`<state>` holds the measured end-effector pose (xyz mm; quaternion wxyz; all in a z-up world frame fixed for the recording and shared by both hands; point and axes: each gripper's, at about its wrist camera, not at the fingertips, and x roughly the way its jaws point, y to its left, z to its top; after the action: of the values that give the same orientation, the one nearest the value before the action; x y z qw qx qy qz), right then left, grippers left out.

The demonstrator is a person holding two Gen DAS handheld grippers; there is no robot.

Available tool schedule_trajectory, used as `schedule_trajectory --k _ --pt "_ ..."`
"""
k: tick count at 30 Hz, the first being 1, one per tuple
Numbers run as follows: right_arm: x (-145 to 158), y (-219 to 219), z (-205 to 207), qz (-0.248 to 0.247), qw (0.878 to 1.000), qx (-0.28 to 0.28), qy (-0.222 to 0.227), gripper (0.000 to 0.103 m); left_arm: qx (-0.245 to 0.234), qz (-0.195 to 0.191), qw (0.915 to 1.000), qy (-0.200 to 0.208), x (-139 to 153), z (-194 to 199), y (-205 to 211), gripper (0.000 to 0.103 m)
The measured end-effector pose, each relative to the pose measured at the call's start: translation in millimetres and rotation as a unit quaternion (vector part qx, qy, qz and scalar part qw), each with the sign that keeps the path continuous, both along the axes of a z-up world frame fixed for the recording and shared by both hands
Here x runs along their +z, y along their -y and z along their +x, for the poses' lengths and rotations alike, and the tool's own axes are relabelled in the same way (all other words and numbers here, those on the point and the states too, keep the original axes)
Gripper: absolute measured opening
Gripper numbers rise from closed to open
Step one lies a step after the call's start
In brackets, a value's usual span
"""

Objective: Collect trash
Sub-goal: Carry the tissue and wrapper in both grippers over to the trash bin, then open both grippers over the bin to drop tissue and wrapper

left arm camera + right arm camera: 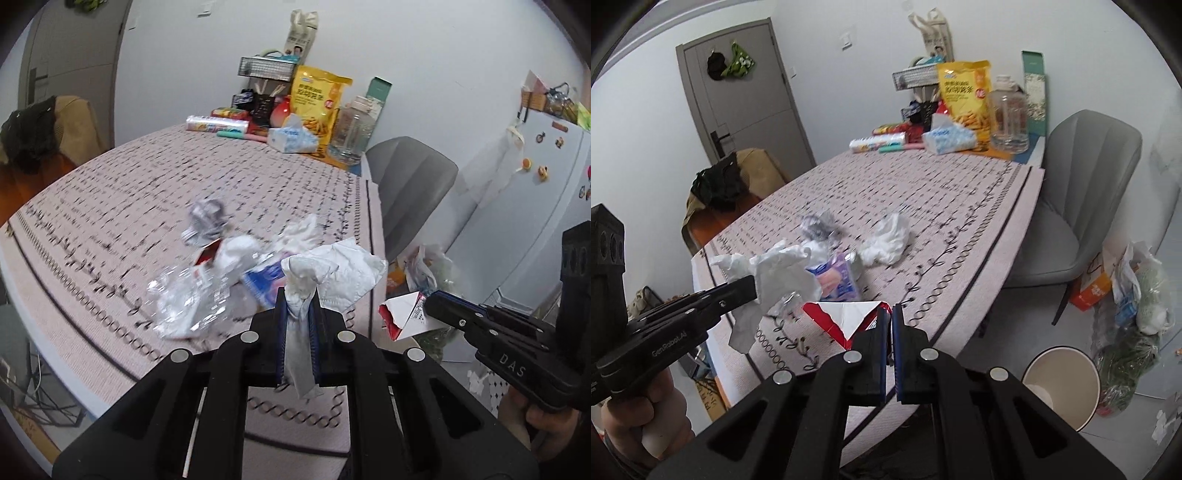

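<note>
My left gripper (299,295) is shut on a crumpled white tissue (343,273), lifted above the table's near edge. In the right wrist view the same tissue (779,273) hangs from the left gripper (751,286). My right gripper (890,312) is shut on a corner of a torn red-and-white carton (846,317). From the left wrist view that carton (402,314) hangs at the right gripper (430,301), past the table's edge. Left on the cloth are a shiny foil wrapper (184,299), a blue packet (266,280), a grey paper ball (816,225) and another white tissue (886,240).
A round waste bin (1060,384) stands on the floor at the lower right. A grey chair (1082,177) sits at the table's right side, with bags of rubbish (1137,295) beside it. Snack bags, a tissue pack (947,138) and a jar (1010,118) crowd the far end.
</note>
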<state>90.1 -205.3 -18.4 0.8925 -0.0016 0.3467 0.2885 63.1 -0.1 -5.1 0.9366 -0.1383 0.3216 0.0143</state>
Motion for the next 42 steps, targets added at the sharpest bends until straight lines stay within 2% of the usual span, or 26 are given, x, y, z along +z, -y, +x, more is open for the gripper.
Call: schedule_trajectory --k 10,18,25,27,33,40,42 --pt "2.1 67.2 23.8 0.024 0.997 -0.077 0.012 0.004 -0.049 0.019 0.9986 0.001 12.8 46.5 53.9 0.011" --pt "-19.1 138.3 53.3 0.038 0.986 -0.161 -0.003 0.004 -0.099 0.027 0.9946 -0.018 5.5 91.2 108.3 0.011" --pt "-52.7 193.3 76.7 0.037 0.972 -0.229 -0.019 0.004 -0.129 0.030 0.9899 -0.049 -19.0 134.3 155.1 0.011" --pt "-66.2 207.2 81.5 0.037 0.969 -0.244 -0.023 0.004 -0.138 0.044 0.9880 -0.054 -30.3 147.2 174.3 0.011" --pt "-106.0 243.4 101.8 0.045 0.959 -0.275 -0.051 0.004 -0.167 0.043 0.9806 -0.093 -66.9 175.3 217.9 0.011" --pt "-162.0 276.5 120.7 0.047 0.949 -0.298 -0.096 0.004 -0.180 0.050 0.9724 -0.139 -102.4 199.0 244.4 0.011" --pt "-179.5 285.2 128.1 0.055 0.948 -0.295 -0.102 0.007 -0.184 0.051 0.9698 -0.151 -112.7 205.8 252.4 0.011"
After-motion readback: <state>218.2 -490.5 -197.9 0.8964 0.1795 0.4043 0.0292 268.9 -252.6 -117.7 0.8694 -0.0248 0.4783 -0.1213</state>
